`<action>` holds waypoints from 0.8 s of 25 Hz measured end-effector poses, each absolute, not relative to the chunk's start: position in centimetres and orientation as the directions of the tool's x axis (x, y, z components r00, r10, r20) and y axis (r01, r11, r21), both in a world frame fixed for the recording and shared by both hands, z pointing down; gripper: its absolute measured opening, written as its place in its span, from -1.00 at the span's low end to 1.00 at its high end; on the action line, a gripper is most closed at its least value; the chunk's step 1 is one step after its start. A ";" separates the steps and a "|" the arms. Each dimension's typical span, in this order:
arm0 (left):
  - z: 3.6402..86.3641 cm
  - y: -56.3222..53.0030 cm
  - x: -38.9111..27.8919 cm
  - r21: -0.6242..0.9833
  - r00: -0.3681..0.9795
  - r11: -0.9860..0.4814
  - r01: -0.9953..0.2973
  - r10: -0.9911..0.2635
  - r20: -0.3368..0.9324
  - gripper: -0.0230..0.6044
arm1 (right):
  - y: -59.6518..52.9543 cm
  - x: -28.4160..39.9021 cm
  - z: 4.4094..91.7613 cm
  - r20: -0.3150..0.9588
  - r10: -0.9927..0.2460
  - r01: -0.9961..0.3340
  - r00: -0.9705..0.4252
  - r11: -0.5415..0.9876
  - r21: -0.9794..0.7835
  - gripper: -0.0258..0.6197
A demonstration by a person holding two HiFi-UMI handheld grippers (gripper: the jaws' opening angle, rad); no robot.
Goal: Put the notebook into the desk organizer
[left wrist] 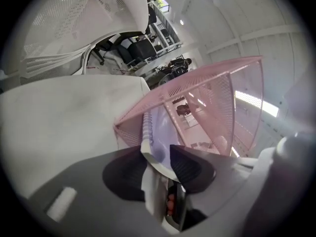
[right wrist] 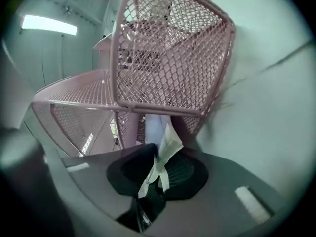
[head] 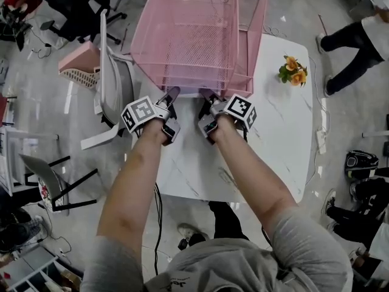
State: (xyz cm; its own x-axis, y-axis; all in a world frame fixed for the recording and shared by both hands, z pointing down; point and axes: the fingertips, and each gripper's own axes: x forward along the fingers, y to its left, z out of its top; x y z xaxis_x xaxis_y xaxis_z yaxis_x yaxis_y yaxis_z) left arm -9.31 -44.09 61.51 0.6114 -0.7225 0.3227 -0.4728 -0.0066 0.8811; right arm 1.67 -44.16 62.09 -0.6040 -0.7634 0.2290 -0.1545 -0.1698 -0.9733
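The pink mesh desk organizer [head: 200, 35] stands at the far side of the white table [head: 279, 132]. Both grippers are at its front lower opening. A spiral notebook [left wrist: 155, 132] with a pale purple cover reaches into the organizer [left wrist: 212, 98], spiral edge to the left. My left gripper [head: 172, 93] [left wrist: 158, 167] has the notebook's near edge between its jaws, with a gap showing beside one pad. My right gripper [head: 205, 95] [right wrist: 159, 169] is shut on the notebook [right wrist: 158, 127], pinching white pages under the organizer's [right wrist: 168, 48] mesh shelf. In the head view the notebook is hidden.
A small bunch of orange flowers [head: 293, 70] lies on the table's right part. A grey office chair [head: 112, 84] stands close to the table's left edge, with a pink object [head: 79, 66] beyond it. A person [head: 352, 41] stands at the far right.
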 end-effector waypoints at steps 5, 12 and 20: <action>61.7 -44.5 -9.5 0.838 0.622 -0.042 -0.544 -0.691 0.369 -0.40 | -41.9 0.1 60.6 0.238 -0.677 -0.224 -0.697 -0.110 -0.968 -0.34; 61.4 -44.7 -8.9 0.811 0.614 -0.077 -0.580 -0.695 0.373 -0.47 | -38.4 -1.0 58.1 0.197 -0.633 -0.251 -0.749 -0.004 -0.968 -0.32; 63.4 -40.5 -7.4 0.567 0.595 -0.226 -0.792 -0.494 0.634 0.32 | -38.1 0.4 58.4 0.236 -0.616 -0.326 -0.752 0.036 -0.945 -0.32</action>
State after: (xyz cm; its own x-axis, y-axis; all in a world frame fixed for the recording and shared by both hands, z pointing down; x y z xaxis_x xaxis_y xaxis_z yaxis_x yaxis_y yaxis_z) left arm -7.37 -40.47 63.35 0.5949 -0.4937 0.6342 -0.7920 -0.2256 0.5673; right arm 0.36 -38.08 58.39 -0.7515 -0.6161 0.2360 -0.3261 0.0360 -0.9447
